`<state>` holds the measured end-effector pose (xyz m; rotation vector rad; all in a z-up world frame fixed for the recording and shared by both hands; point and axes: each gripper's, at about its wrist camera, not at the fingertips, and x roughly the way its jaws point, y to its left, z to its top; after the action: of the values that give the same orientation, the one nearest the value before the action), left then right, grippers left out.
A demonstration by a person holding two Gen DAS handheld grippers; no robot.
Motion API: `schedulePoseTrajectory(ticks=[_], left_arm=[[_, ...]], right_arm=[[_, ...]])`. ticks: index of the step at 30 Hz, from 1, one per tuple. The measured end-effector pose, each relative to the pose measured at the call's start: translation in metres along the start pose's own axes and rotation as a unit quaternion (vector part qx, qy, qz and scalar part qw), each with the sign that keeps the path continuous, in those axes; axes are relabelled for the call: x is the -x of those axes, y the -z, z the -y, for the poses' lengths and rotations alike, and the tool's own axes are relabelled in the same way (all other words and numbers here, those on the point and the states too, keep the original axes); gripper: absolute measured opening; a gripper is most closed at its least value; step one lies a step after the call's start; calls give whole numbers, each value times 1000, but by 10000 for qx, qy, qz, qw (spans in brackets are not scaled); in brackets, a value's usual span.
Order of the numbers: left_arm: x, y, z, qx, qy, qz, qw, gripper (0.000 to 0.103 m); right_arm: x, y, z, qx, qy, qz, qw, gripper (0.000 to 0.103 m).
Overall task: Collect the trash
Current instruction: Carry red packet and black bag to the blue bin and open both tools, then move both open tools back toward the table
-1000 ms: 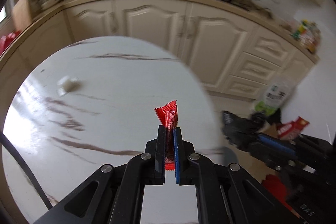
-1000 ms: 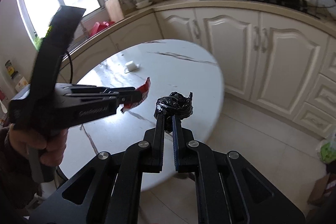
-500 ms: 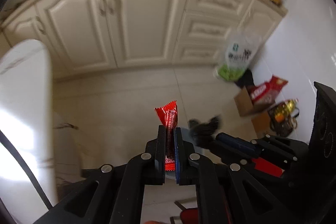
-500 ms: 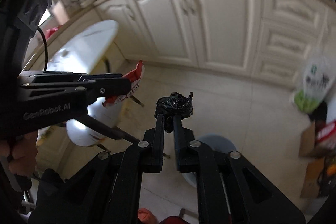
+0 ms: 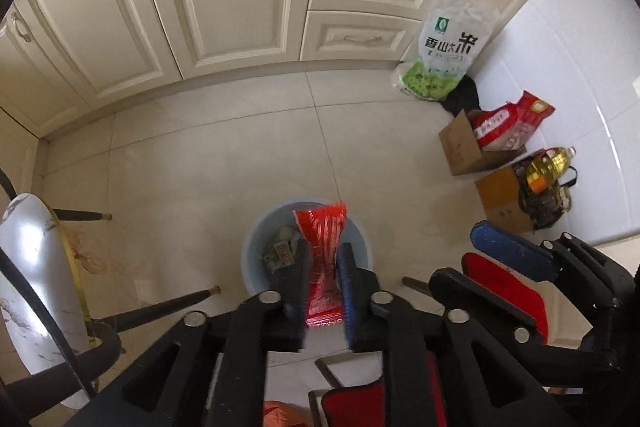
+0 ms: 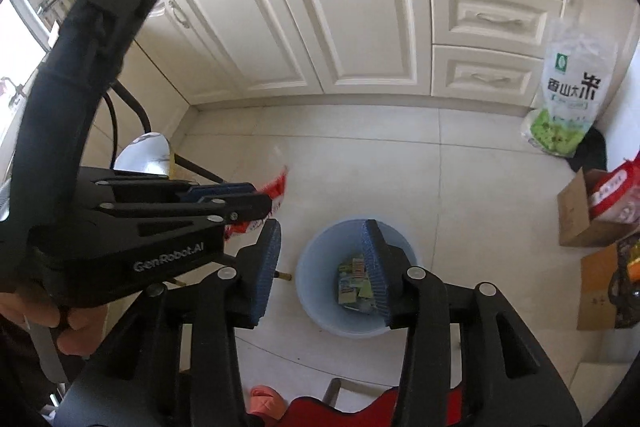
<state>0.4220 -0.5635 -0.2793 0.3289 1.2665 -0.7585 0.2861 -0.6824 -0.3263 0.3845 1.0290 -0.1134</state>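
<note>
Directly below both tongs sits the pale blue bin, the left gripper just loosening around an upright red wrapper poised over its mouth, while the right gripper has just opened, empty, above it.

Soft, even daylight fills both views; in the right wrist view a window at nine o'clock is blown out white. The floor tiles show faint sheen and almost no shadow. Fisheye bending curves the cabinets, corners go black, and the red wrapper is motion-blurred.
</note>
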Motion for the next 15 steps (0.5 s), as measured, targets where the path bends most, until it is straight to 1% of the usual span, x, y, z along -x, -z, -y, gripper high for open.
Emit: schedulePoseTrajectory(ticks=[1, 2, 3, 5, 6, 9, 10, 11, 15], left_arm=[[-1, -2, -1, -12, -43, 38, 10000, 38], [1, -2, 0, -14, -107, 96, 9999, 46], [5, -2, -1, 2, -89, 160, 9998, 52], [24, 20, -3, 8, -26, 201, 9998, 52], [31, 25, -4, 1, -21, 218, 9998, 52], [75, 50, -8, -95, 77, 393, 9992, 52], [89, 57, -9, -131, 115, 458, 9988, 52], [103, 63, -10, -164, 157, 552, 9982, 52], [172, 93, -23, -162, 34, 1107, 9937, 55]], right_arm=[[1, 0, 0, -9, -15, 20, 10000, 40], [5, 1, -2, -16, -24, 55, 10000, 40], [8, 1, -3, -21, -18, 81, 10000, 41], [16, 1, -8, 3, -17, 136, 9999, 41], [21, 2, -11, 20, -11, 181, 9998, 41], [38, 3, -22, 98, -31, 307, 9995, 42], [49, 2, -30, 151, -28, 416, 9990, 42], [55, 2, -36, 185, -45, 472, 9987, 43], [93, -2, -72, 354, -138, 850, 9957, 50]])
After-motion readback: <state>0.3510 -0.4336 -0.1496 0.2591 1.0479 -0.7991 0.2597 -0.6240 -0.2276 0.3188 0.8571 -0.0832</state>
